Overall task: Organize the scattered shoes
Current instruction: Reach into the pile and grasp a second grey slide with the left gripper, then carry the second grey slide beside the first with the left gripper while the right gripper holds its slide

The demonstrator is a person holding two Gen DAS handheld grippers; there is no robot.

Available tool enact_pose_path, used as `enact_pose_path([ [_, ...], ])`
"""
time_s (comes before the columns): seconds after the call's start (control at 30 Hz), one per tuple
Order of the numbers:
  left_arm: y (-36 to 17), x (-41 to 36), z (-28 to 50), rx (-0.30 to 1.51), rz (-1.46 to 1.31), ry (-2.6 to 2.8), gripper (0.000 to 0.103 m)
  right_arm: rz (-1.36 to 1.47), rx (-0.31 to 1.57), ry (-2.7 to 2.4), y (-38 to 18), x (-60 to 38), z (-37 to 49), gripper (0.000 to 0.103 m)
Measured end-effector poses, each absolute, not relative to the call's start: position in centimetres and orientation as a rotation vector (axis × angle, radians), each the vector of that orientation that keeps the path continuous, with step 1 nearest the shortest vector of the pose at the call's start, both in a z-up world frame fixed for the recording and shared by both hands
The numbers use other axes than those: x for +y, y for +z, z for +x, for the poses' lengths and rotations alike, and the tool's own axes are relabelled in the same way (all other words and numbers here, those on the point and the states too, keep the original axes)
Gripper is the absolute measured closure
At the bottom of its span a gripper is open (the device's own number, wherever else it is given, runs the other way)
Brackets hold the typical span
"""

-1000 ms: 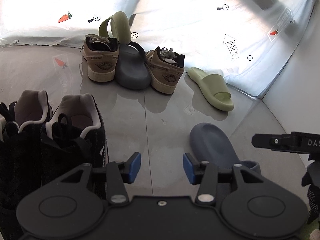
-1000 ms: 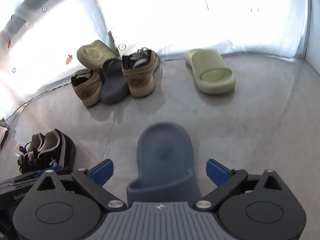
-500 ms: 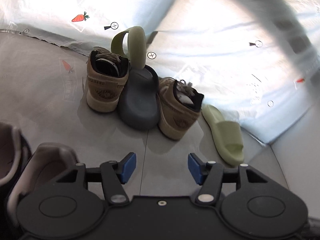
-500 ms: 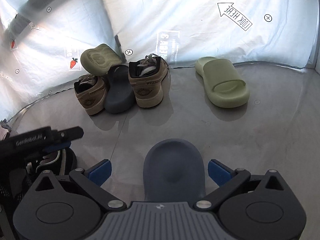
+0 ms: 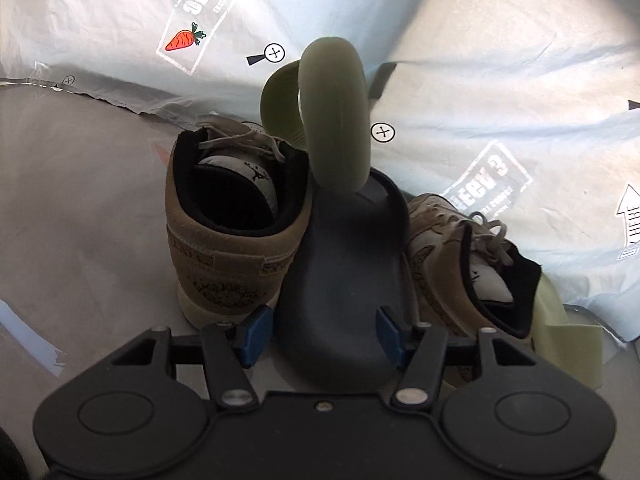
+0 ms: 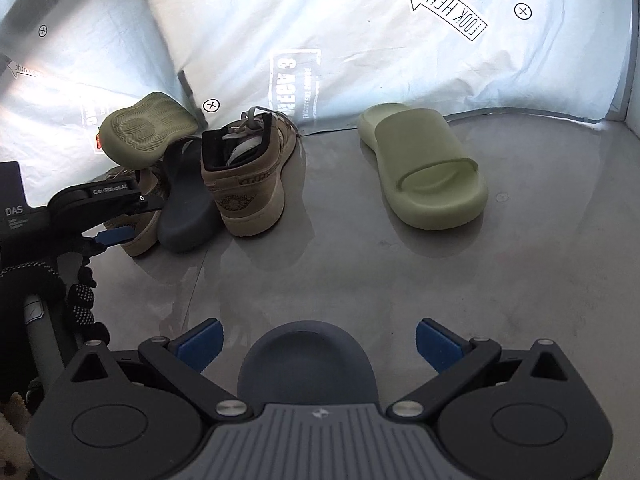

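Left gripper point(image 5: 324, 330) open, jaws straddling heel of dark slide point(image 5: 344, 280) wedged between tan sneakers point(image 5: 236, 240), pads not pressing. Right gripper point(image 6: 318, 346) open wide over second dark slide point(image 6: 306, 360) on floor.

The floor point(image 6: 360, 272) is smooth grey and glossy, mirroring the shoes. Behind it hangs a thin, crinkled plastic sheet point(image 6: 280, 20), translucent and printed. Two tan sneakers point(image 5: 236, 248) look like soft matt suede with woven cloth laces. A dark slide point(image 5: 344, 280) between them is smooth matt foam. A green slide point(image 6: 428, 176) is the same matt foam; another green slide point(image 6: 148, 132) shows a ridged sole. The gripper pads point(image 6: 200, 340) are matt blue. A knit glove point(image 6: 32, 280) looks nubby.
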State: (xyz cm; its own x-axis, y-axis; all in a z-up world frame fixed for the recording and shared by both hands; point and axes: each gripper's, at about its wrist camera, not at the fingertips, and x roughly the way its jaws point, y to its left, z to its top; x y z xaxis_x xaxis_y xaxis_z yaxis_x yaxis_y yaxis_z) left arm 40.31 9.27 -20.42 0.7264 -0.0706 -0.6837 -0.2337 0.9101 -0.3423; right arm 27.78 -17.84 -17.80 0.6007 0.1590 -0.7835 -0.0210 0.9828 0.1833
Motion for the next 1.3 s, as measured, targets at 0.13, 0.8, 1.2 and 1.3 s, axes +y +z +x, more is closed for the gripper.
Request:
enact_pose_path([
  [0.13, -21.5, 8.9, 41.1, 0.796, -0.398, 0.109, 0.054, 0.173, 0.934, 0.107, -18.4, -17.4, 28.8, 0.001],
  [0.8, -20.8, 8.6, 33.2, 0.932, -0.461, 0.08, 0.054, 0.216, 0.921, 0.122, -17.3, -17.1, 25.6, 0.001],
  [1.2, -20.3, 7.3, 24.9, 0.994, -0.413, -0.025, 0.053, 0.212, 0.887, 0.138, -15.9, -16.9, 20.5, 0.001],
  [1.3, -20.8, 7.1, 23.1, 1.008, -0.427, -0.047, 0.053, 0.204, 0.896, 0.137, -16.0, -17.0, 19.3, 0.001],
])
